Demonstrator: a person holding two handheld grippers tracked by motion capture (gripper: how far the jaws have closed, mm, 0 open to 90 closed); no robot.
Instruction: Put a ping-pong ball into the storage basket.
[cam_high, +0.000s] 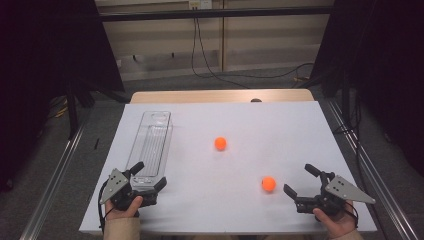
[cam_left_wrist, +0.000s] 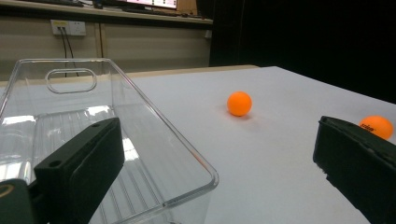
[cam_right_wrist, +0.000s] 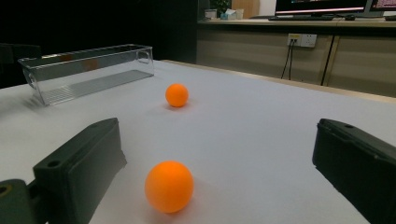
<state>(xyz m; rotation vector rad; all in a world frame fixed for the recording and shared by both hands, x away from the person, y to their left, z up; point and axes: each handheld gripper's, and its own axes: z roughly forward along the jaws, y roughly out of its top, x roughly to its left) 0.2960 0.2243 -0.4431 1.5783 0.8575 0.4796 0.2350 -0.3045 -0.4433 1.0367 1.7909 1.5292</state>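
While my left gripper (cam_high: 148, 176) sits at the near left of the counter (cam_high: 280, 125), its jaws spread wide with nothing gripped, one jaw hangs inside the near end of the clear plastic bin (cam_high: 152, 140) and hides part of its floor; the other stands outside the wall. My right gripper (cam_high: 302, 179) rests at the near right, jaws equally wide apart and empty. The nearer orange ball (cam_high: 268, 183) lies just left of it, in front of the gap between its jaws, untouched. The second orange ball (cam_high: 220, 143) sits mid-counter, well apart. In the left gripper view, the right jaw cuts off part of the nearer ball.
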